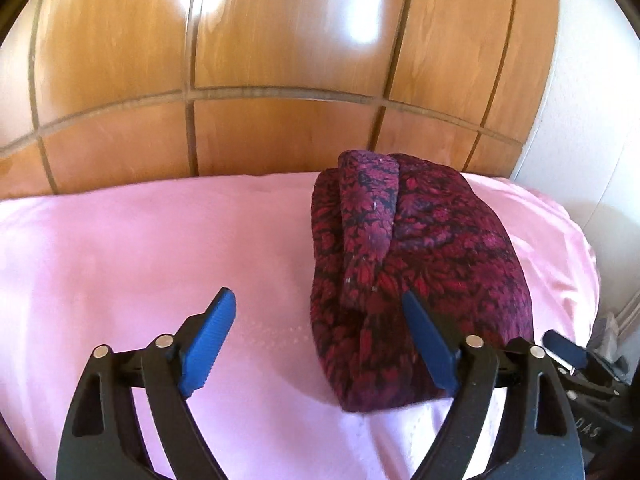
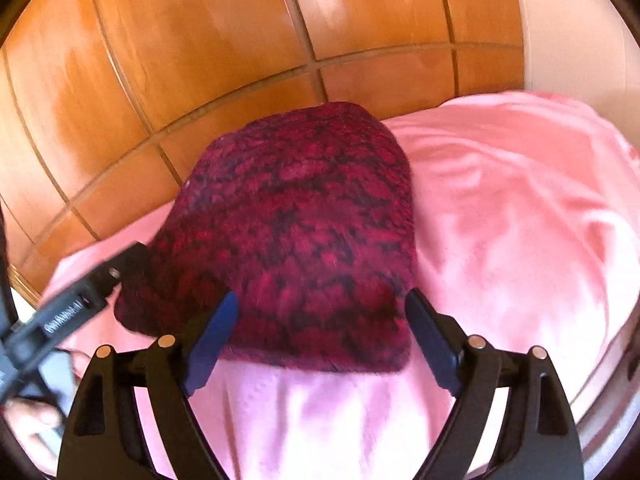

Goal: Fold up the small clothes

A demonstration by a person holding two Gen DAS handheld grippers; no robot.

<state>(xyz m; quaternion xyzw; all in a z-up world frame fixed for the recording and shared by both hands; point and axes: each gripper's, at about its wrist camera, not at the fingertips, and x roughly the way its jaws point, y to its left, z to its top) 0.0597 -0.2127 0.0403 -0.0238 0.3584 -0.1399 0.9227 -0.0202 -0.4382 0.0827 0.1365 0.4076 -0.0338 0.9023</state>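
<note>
The right wrist view is smeared by blur, so the print on the folded garment [image 2: 304,236] reads there only as dark red blotches on black; its near left corner is hidden behind the other gripper's black arm, which cuts in from the left edge with lettering too soft to read. A bit of a hand [image 2: 28,416] shows at the lower left, mostly cut off. In the left wrist view the garment's [image 1: 420,256] near right edge is covered by that gripper's right finger, and the objects at the far right edge are too dark to name.

The garment is a thick, soft-looking bundle with a crimson and purple floral pattern, one narrow rolled strip lying along its top. It rests on a smooth, slightly wrinkled pink sheet [image 1: 160,264], close to a glossy wooden panelled headboard [image 1: 280,60] with grooved seams.

The left gripper [image 1: 320,340] has its ribbed blue pads wide apart, nothing pressed between them, the garment just to its right. The right gripper [image 2: 320,340] likewise stands wide apart, the garment's near edge beyond its tips, unclamped.
</note>
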